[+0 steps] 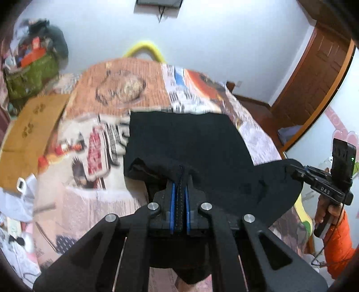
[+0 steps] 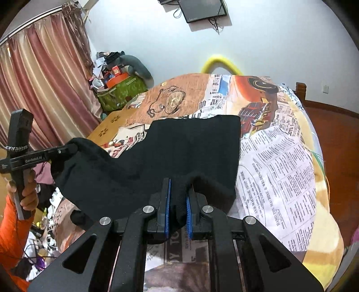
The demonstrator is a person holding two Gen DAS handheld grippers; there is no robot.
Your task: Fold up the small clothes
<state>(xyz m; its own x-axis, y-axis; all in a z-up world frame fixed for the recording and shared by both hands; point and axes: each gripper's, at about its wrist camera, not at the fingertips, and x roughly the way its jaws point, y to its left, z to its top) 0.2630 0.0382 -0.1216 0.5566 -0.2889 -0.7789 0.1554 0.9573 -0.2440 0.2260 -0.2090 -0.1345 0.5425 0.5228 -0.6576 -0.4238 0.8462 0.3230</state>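
Both grippers' fingers, left gripper (image 1: 179,191) and right gripper (image 2: 178,197), clamp black garment (image 2: 197,143) over printed bedspread (image 2: 280,161).

One black garment (image 2: 193,148), near edge lifted off the bed. One bed, under one newspaper-print bedspread (image 2: 280,170). Two handheld grippers: left gripper (image 1: 179,179) and right gripper (image 2: 178,191), each clamped on the garment's edge. One cardboard box (image 1: 31,134) beside the bed. One green bag (image 2: 121,92) heaped with clutter. One wall-mounted screen (image 2: 202,9). One yellow foam tube (image 2: 221,63) behind the bed. One curtain (image 2: 42,80). One wooden door (image 1: 314,83).
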